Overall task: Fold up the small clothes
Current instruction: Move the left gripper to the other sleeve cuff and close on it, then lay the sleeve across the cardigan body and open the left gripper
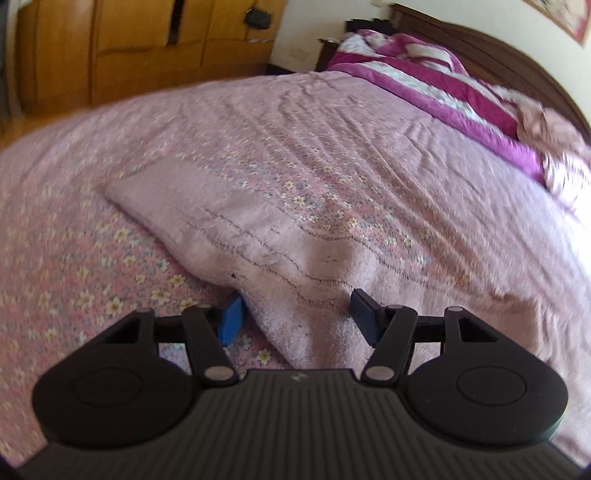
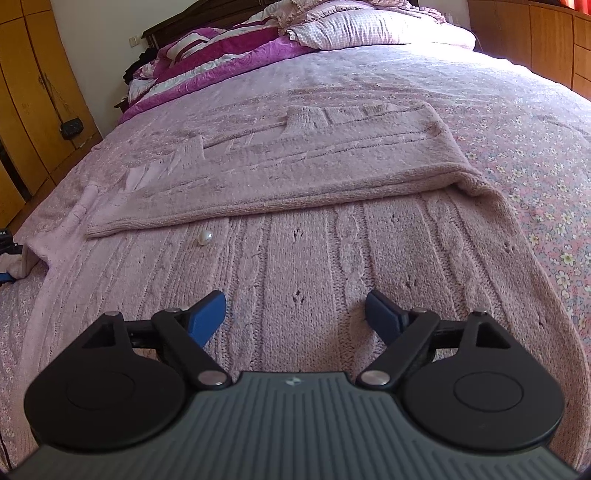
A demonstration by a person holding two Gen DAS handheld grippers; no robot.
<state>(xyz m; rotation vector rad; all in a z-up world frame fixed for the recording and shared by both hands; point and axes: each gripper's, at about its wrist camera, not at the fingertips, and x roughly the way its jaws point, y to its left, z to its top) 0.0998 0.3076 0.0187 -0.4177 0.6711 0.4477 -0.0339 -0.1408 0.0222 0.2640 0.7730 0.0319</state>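
Note:
A pink cable-knit sweater (image 2: pixel 317 266) lies flat on the bed, with one part folded over (image 2: pixel 295 173) across its far half and a pearl button (image 2: pixel 205 237) just below the fold. My right gripper (image 2: pixel 295 314) hovers low over the near knit, open, with nothing pinched. In the left wrist view a corner of the same sweater (image 1: pixel 258 236) runs between the blue pads of my left gripper (image 1: pixel 297 317). The jaws stand apart. The left pad (image 1: pixel 232 323) sits at the fabric's edge and the right pad (image 1: pixel 364 319) rests over the knit. The picture is blurred.
The bed carries a pink floral bedspread (image 1: pixel 74 258). A magenta and white quilt (image 1: pixel 436 85) and pillows (image 2: pixel 369 29) lie at the headboard end. Wooden wardrobes (image 1: pixel 147 44) stand beyond the bed's side. A blue and black object (image 2: pixel 5 258) shows at the left edge of the right wrist view.

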